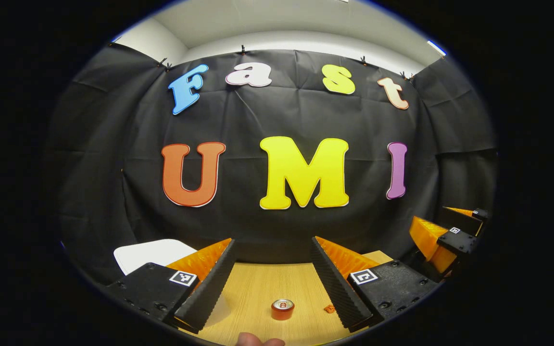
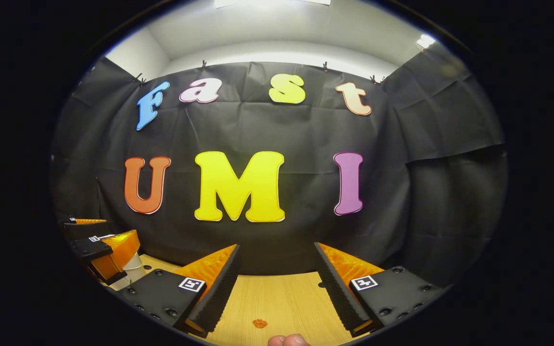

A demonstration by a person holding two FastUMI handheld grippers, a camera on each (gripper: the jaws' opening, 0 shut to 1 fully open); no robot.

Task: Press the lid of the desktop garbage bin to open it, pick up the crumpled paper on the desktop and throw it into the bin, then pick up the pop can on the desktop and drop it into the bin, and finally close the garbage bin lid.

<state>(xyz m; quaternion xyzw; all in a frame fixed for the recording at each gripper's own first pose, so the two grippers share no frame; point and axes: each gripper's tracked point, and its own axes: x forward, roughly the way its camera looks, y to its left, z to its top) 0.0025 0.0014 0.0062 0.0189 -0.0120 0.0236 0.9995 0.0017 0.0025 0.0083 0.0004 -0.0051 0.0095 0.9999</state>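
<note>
between left tool (image 1: 273,281) fingers: pop can (image 1: 283,309).

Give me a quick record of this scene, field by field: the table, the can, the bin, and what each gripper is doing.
table: wooden top, black cloth wall behind
can: standing upright on the table, between and ahead of the left gripper's jaws, untouched
bin: white shape at the left, partly hidden, lid state cannot be told
small orange scrap: on the table
left gripper: jaws wide apart, holding nothing
right gripper: jaws wide apart, holding nothing
</note>
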